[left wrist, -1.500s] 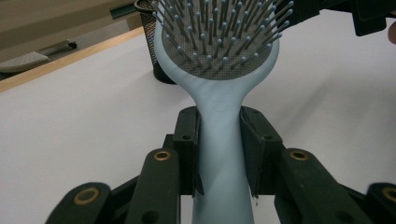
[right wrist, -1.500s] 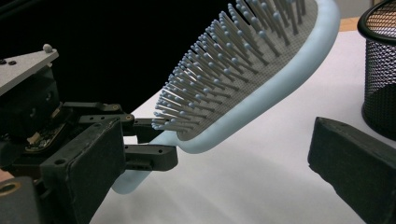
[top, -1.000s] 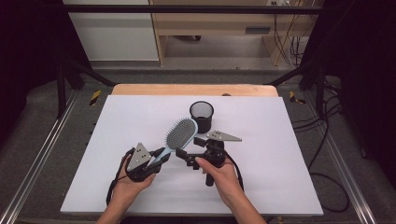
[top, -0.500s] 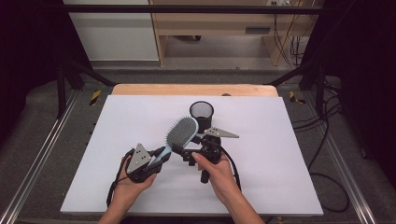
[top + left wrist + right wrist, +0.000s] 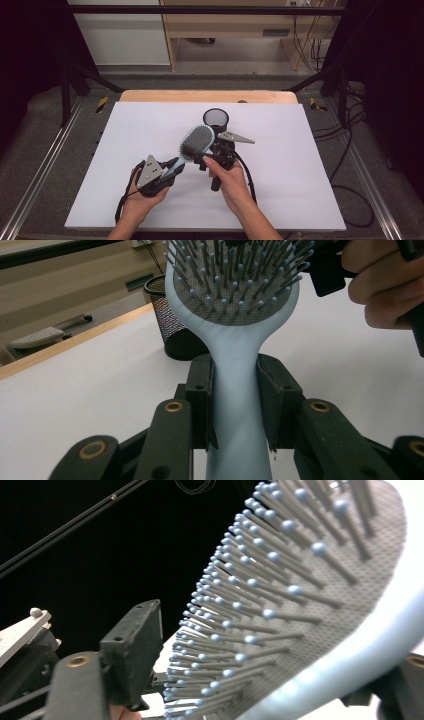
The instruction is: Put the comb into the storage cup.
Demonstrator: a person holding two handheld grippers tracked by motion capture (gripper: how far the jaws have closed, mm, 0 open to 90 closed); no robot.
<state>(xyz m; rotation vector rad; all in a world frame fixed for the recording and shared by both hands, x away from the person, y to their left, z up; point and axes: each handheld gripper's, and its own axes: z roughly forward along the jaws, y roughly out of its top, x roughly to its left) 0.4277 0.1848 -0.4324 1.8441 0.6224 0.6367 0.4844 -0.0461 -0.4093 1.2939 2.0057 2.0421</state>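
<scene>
pale blue paddle hairbrush [image 5: 235,360], grey bristle pad, handle clamped in my left gripper [image 5: 234,405], my right gripper [image 5: 260,680] closing round its head, pads not yet pressing

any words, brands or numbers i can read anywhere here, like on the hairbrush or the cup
None can be read.
Hairbrush: plain pale blue handle, only a faint round dimple, no lettering.
Black mesh cup: no label.
Grey plate on the left gripper: bare, no marks.
Yellow and black striped floor markers: stripes, no text.
</scene>
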